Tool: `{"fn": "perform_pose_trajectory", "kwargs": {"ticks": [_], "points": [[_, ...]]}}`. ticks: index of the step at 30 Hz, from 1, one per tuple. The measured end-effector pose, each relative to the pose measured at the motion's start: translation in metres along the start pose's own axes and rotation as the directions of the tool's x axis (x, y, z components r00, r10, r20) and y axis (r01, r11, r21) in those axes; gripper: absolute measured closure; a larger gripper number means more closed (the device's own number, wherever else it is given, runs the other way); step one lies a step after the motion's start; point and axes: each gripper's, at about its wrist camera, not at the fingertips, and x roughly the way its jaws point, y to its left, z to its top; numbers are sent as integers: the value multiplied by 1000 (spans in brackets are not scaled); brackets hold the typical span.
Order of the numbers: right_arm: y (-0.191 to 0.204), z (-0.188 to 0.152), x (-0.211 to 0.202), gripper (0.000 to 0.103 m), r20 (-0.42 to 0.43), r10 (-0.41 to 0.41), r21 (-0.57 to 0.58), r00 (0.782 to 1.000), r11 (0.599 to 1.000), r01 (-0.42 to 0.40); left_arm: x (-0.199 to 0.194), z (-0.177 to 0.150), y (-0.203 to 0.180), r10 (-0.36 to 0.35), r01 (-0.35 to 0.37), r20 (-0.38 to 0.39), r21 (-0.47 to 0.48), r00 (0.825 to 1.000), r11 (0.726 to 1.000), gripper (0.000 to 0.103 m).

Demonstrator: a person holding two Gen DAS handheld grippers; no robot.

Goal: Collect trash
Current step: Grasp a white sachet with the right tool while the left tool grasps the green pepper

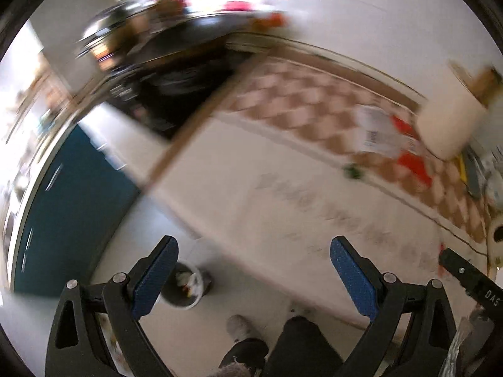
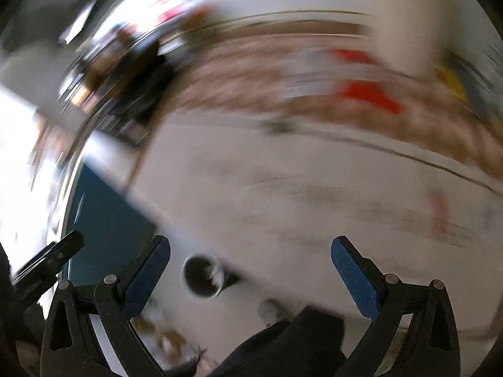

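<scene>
Both views are motion-blurred. My left gripper (image 1: 253,246) is open and empty, held high above the edge of a white table (image 1: 283,169). A small round bin (image 1: 185,287) with crumpled waste inside stands on the floor below, beside the left finger. A white and red paper item (image 1: 386,138) lies on the checkered cloth (image 1: 298,106) far right. My right gripper (image 2: 251,248) is also open and empty over the same table (image 2: 283,188). The bin (image 2: 204,278) shows between its fingers, low down. The red and white item (image 2: 361,91) is a smear at upper right.
A person's dark trouser leg and grey shoe (image 1: 240,326) stand on the pale floor by the bin. A blue panel (image 1: 69,207) is at left. A cream box (image 1: 449,125) and clutter sit at the table's right end. The other gripper's tip (image 1: 471,276) shows at right.
</scene>
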Motion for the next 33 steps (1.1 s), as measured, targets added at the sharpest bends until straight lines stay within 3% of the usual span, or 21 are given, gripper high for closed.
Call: {"fn": "perform_pose_trajectory", "kwargs": {"ticks": [4,8,12,13,15,18,19,20,21,27,32,33], "points": [[-124,15,-16,0,46,-144,243,988,961,129,41,24,-90,-19,26,-62,119,998,993,4],[-245,10,-16,0,11,-293,456,956,852,256,76,25,-153,-23,49,-139,187,990,981,4],[-310,1,2,2,-73,-334,542,940,778,319,100,18,-190,1,47,-191,248,982,968,4],[-319,1,9,13,-89,-324,542,942,778,319,103,16,-194,6,46,-199,253,980,966,4],[-317,3,15,22,-85,-352,510,932,789,344,112,14,-195,20,37,-219,254,975,967,4],[-296,7,26,41,-92,-437,404,895,805,434,120,15,-183,32,26,-248,229,968,973,4],[-286,8,29,59,-74,-464,364,883,812,457,122,16,-178,37,21,-255,220,966,975,4],[-280,8,31,89,-54,-464,342,884,823,453,125,17,-172,43,12,-259,208,965,978,4],[-274,10,33,103,-39,-457,318,889,838,444,128,20,-165,50,1,-264,192,963,981,4],[-245,32,40,103,36,-359,268,933,903,337,138,45,-118,7,0,-271,29,963,1000,5],[-209,80,30,103,129,-256,216,958,950,224,149,72,-101,-115,92,-244,-104,963,990,5],[-202,88,31,103,140,-245,202,959,956,215,152,76,-101,-146,119,-240,-122,960,985,10]]}}
